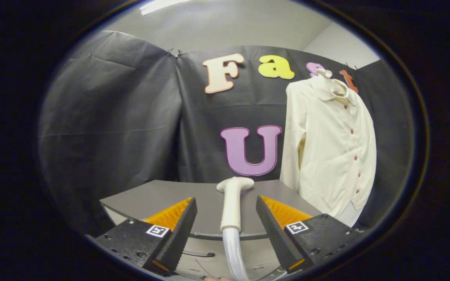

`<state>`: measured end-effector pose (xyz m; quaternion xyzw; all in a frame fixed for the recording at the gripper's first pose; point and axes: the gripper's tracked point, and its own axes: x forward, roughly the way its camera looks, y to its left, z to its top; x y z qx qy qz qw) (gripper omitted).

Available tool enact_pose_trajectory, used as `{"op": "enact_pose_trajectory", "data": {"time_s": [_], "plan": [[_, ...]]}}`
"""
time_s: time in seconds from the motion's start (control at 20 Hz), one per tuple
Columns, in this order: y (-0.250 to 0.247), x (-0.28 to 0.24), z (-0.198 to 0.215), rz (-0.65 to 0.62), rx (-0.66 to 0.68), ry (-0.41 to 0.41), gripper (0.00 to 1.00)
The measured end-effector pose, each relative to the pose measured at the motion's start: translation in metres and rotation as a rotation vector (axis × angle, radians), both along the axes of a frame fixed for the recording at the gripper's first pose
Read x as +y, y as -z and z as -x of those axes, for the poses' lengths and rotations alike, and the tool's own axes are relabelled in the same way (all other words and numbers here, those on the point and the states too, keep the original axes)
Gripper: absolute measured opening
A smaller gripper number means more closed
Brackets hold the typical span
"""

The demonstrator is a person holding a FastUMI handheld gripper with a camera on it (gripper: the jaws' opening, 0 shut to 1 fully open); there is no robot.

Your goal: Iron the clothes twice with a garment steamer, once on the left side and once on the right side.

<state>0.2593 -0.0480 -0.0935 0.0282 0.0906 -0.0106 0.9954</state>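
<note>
A white garment steamer head lies on the grey table, its handle pointing toward me and its ribbed hose running down off the table's front edge. The handle sits in the gap between my fingers, with clear space on both sides. My gripper is open and touches nothing. A cream long-sleeved shirt with dark red buttons hangs upright beyond the table's far right corner, against the booth wall. Its front faces me.
The table's rounded front edge lies just below the fingers. Black cloth walls close the booth behind and to the left. A thin dark cable lies on the surface beneath the table edge.
</note>
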Motion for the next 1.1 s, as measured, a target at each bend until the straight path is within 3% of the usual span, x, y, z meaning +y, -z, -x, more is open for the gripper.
{"op": "enact_pose_trajectory", "data": {"time_s": [0.5, 0.8, 0.9, 1.1], "plan": [[0.048, -0.001, -0.054, 0.081, 0.208, 0.04, 0.82], [0.062, -0.005, -0.069, 0.015, 0.28, 0.074, 0.6], [0.062, -0.004, -0.07, 0.0, 0.278, 0.083, 0.42], [0.061, -0.006, -0.068, 0.03, 0.274, 0.092, 0.38]]}}
